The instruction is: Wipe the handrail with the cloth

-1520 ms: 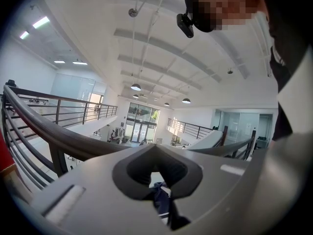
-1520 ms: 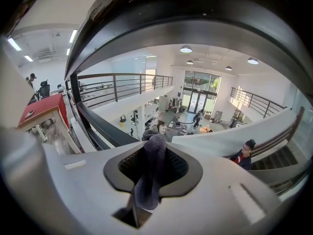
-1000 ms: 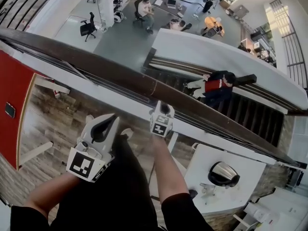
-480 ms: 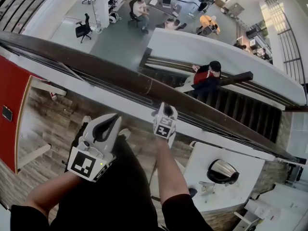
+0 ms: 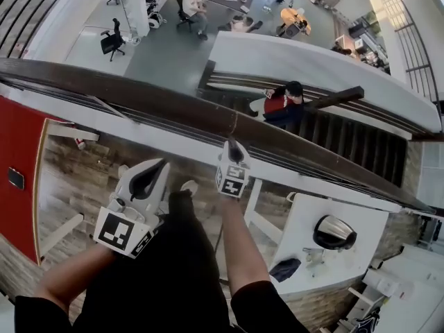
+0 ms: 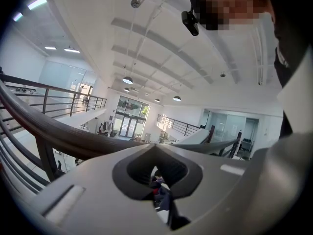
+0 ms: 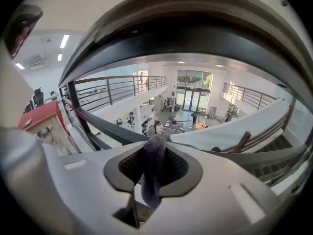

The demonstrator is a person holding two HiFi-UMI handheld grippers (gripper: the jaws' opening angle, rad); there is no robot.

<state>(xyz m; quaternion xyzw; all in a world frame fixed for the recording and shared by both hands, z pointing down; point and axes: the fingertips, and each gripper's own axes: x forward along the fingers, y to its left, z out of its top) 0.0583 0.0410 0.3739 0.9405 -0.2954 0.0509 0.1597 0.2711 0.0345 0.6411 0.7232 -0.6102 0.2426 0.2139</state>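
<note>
The dark brown handrail runs slantwise from the left edge down to the right in the head view. My right gripper has its tips against the rail's near side. It is shut on a dark grey cloth, which bunches up between the jaws in the right gripper view. There the handrail arches close overhead. My left gripper hangs lower and to the left, apart from the rail, shut with nothing in it. In the left gripper view the handrail passes just beyond the tips.
Thin dark bars run under the rail. On my side are a red panel at left and a white table with a metal kettle at right. Beyond the rail is a drop to a staircase with a person.
The right gripper has stayed at the rail, shifting only slightly along it. The left gripper has hardly moved. The head view has tilted a little, and the person on the stairs has walked left.
</note>
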